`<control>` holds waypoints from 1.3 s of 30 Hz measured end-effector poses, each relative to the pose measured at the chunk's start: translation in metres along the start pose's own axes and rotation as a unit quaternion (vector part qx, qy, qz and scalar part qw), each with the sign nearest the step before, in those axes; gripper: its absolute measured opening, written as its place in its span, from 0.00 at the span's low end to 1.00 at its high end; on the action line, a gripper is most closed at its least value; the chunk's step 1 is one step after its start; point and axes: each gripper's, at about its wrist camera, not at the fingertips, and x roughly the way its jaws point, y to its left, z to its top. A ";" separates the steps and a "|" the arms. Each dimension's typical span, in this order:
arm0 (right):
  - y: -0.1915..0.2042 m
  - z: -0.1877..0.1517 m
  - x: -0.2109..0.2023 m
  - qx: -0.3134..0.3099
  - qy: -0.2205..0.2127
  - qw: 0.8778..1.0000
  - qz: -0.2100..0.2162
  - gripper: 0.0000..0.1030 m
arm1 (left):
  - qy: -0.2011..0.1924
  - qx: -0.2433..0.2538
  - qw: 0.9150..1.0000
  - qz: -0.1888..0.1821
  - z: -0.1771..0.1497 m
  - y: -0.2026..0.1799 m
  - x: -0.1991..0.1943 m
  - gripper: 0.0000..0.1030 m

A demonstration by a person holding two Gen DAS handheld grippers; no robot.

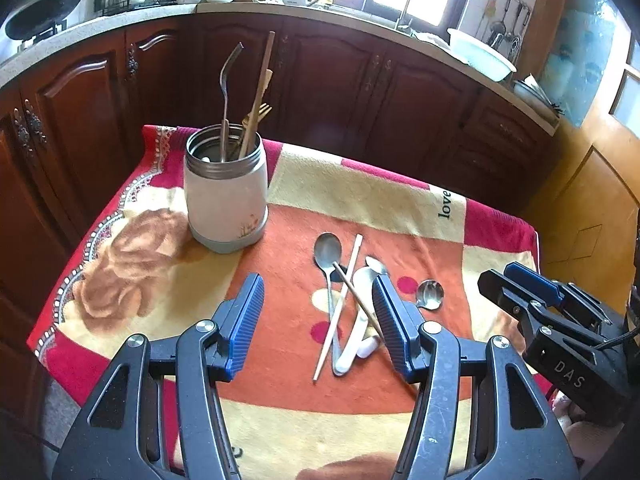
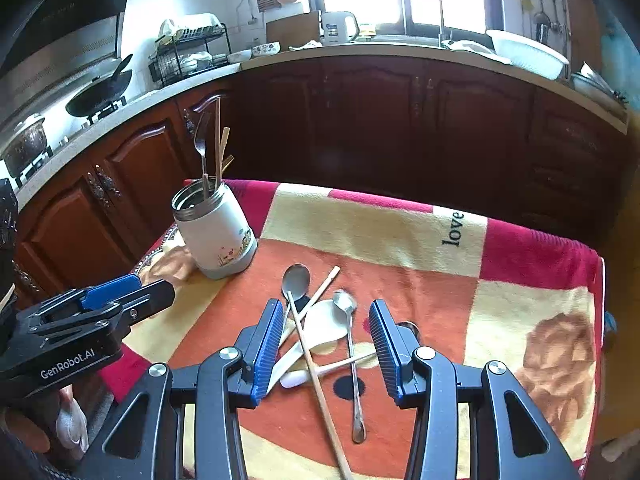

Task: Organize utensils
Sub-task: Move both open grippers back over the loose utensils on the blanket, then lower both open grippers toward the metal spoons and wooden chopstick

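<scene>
Left claw: left gripper (image 1: 318, 320) hovers over the blanket, jaws standing apart, nothing between the blue pads – it holds nothing.
Right claw: right gripper (image 2: 322, 344) hovers over the utensil pile, jaws also apart and empty; in the left wrist view it (image 1: 506, 280) shows at the far right edge.
Pile: just ahead of the right claw and partly under the gap of its jaws, loose on the blanket.
Large metal spoon (image 2: 295, 280): at the far end of the pile, bowl away from the claw.
Small metal spoon (image 2: 352, 360): between the right claw's fingers, handle toward the camera.
White ladle-spoons (image 2: 324, 326): two, lying crossed under the chopsticks.
Chopsticks (image 2: 316, 376): two, crossing each other on top of the spoons.
Round spoon bowl (image 1: 430, 294): just beside the left claw's right finger – its handle is hidden.
Holder jar (image 1: 226, 192): ahead and to the left of both claws, upright, already containing a fork, chopsticks and a metal handle.
Blanket (image 2: 520, 320): covers the table under everything.
</scene>
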 end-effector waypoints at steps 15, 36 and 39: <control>-0.032 -0.010 -0.002 0.027 0.012 0.999 -0.020 0.42 | 0.014 0.015 1.000 -0.023 -0.005 -0.017 0.009 0.60; -0.053 -0.027 0.063 0.063 0.073 0.994 0.047 0.39 | 0.087 -0.047 0.994 -0.051 -0.010 0.023 0.070 0.61; -0.047 -0.025 0.083 0.046 0.083 0.994 0.056 0.33 | 0.095 -0.055 0.992 -0.061 -0.006 0.022 0.081 0.61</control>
